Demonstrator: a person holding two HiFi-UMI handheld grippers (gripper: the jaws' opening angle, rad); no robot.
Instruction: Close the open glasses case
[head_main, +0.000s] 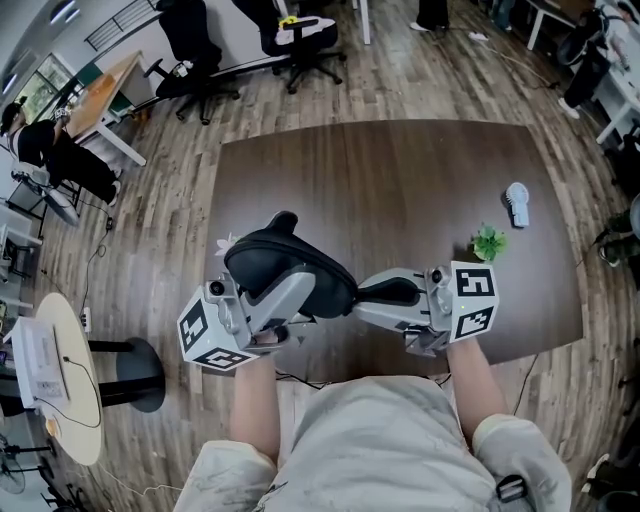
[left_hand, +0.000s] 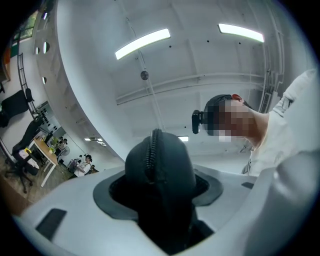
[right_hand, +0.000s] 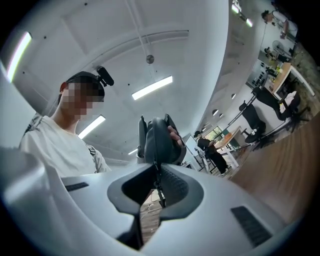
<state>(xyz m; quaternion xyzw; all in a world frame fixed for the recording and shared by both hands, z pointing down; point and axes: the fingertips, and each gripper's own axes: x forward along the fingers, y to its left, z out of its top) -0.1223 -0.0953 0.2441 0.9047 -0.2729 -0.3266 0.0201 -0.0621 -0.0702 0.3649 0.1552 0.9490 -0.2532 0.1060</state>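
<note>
Black glasses case (head_main: 285, 262) in the air over the worktop (head_main: 400, 180) near edge, clamped in left claw (head_main: 288, 296). Long axis points at right claw (head_main: 368, 294), pinched shut on zipper pull (right_hand: 159, 189) at the case's right end

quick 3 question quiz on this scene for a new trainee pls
1. True or false: the glasses case lies flat on the table.
2. What does the right gripper pinch? A) the table edge B) the zipper pull C) nothing
3. Fill in: the left gripper is clamped on the ____.
Key: 1 false, it is held up in the air above the table; 2 B; 3 glasses case.
</note>
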